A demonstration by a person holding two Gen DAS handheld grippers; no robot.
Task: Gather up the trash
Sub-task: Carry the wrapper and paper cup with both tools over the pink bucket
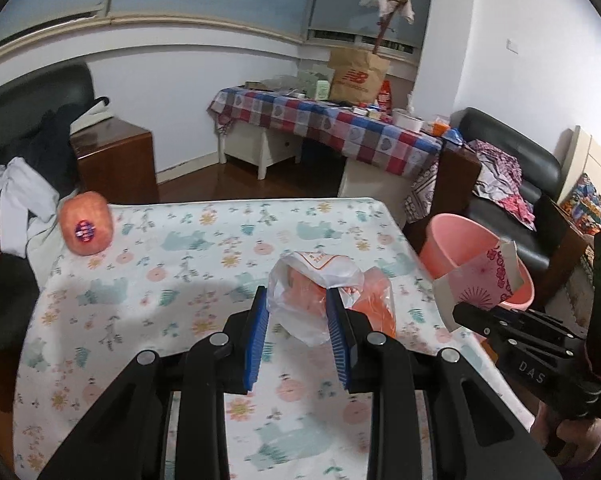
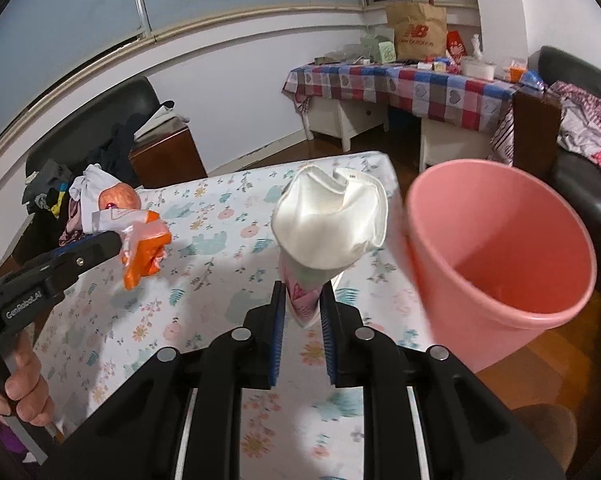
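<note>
Your left tool [image 1: 296,312] pinches a crumpled orange-and-white plastic bag [image 1: 320,296] between its blue pads and holds it above the desk [image 1: 148,288], which is covered by a cloth printed with flowers and animals. Your right tool [image 2: 303,304] is pressed onto the lower end of a pink patterned paper carton [image 2: 328,224]; the carton's open, white-lined mouth tilts away from you, just beside the rim of the pink bin [image 2: 500,248]. The bin stands off the desk's right edge on the wooden floor, and its inside looks bare. An apple in a foam net with a sticker [image 1: 86,229] lies at the desk's far left corner, well apart from both tools. Your hand [image 2: 20,392] grips the left tool's handle.
</note>
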